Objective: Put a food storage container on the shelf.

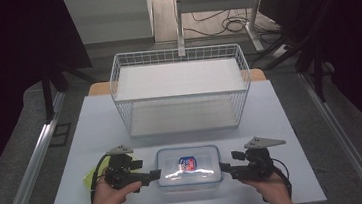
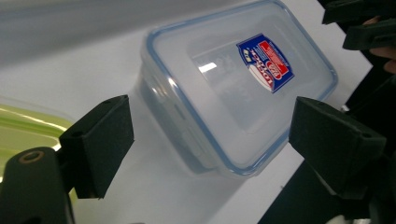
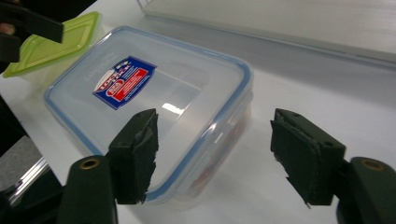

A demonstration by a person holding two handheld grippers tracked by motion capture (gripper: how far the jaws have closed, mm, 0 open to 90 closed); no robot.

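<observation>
Left hand (image 1: 109,197) held left gripper (image 1: 152,175), jaws wide, gripping nothing, tips at left end of clear plastic food container (image 1: 188,165). Green lid (image 1: 90,177) lay on table behind that gripper. Container sat near front edge of white table (image 1: 281,122), centred, blue-rimmed lid (image 2: 243,88) shut, label on top. Wire basket (image 1: 181,89) stood farther back. Right gripper (image 1: 225,169) at right end, jaws wide, gripping nothing. Container likely light, stiff, smooth and slippery; best taken by short ends or side clips.
</observation>
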